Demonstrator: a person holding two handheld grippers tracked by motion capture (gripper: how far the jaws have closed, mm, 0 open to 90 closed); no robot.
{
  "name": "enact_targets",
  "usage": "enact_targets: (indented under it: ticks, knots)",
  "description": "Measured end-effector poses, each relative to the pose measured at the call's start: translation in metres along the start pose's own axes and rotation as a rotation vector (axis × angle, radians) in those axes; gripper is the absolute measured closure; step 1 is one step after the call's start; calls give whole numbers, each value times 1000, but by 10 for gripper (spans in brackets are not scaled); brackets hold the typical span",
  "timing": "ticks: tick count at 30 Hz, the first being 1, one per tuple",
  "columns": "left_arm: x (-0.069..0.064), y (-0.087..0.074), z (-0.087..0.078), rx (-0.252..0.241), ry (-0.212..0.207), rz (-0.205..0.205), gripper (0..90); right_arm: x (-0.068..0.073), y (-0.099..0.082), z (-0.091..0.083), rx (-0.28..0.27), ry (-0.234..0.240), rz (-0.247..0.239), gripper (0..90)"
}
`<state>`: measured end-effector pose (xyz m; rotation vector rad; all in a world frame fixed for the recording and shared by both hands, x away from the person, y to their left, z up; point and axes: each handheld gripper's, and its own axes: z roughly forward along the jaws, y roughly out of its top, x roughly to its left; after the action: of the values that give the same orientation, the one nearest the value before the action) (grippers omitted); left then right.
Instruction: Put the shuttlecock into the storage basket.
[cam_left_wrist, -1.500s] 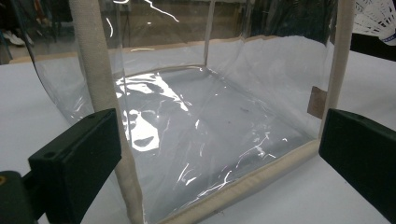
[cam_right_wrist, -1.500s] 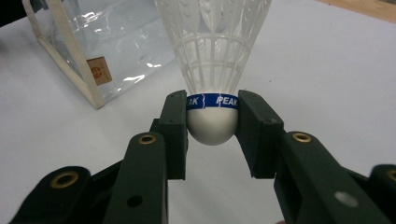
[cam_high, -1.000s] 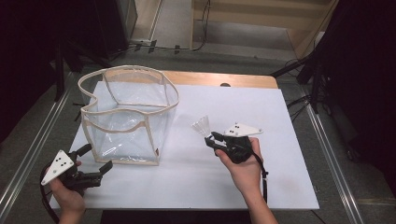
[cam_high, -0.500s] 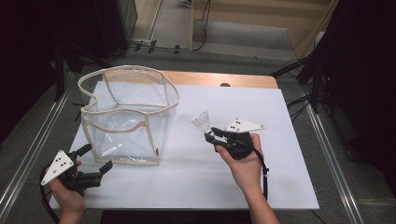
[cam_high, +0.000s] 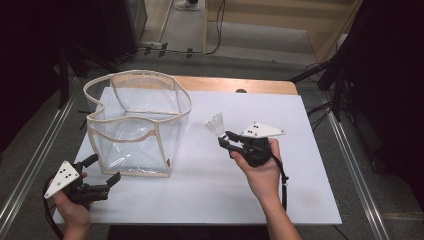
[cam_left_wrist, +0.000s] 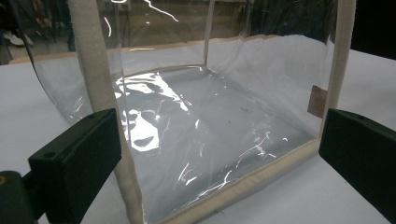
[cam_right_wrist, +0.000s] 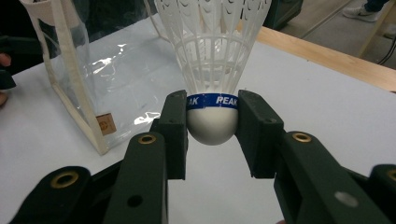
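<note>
A white plastic shuttlecock (cam_right_wrist: 212, 70) with a blue band is pinched at its rounded cork between the jaws of my right gripper (cam_right_wrist: 212, 123), skirt pointing away. From above, the shuttlecock (cam_high: 215, 124) hangs over the white table, right of the clear bag (cam_high: 137, 120), and the right gripper (cam_high: 226, 140) is shut on it. The bag is transparent plastic with cream fabric edging and stands open-topped at the left. My left gripper (cam_high: 107, 170) rests open at the bag's near left corner; its own view looks at the bag's clear wall (cam_left_wrist: 215, 130) between wide-spread jaws.
A white sheet (cam_high: 300, 165) covers the table, with a wooden edge (cam_high: 235, 84) at the back. Metal rails run along both sides. Dark stands and cables sit on the floor behind.
My right gripper has lifted slightly and shifted a little left with the shuttlecock. The left gripper and the bag have stayed put.
</note>
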<state>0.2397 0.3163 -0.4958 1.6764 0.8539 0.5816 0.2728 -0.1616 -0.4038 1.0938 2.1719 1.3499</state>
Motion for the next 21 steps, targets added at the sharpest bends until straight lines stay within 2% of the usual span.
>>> enact_targets:
  ticks: [21]
  knots:
    - [0, 0, 0, 3, -1, 0, 0, 3, 13, 5, -43, 19, -5, 627]
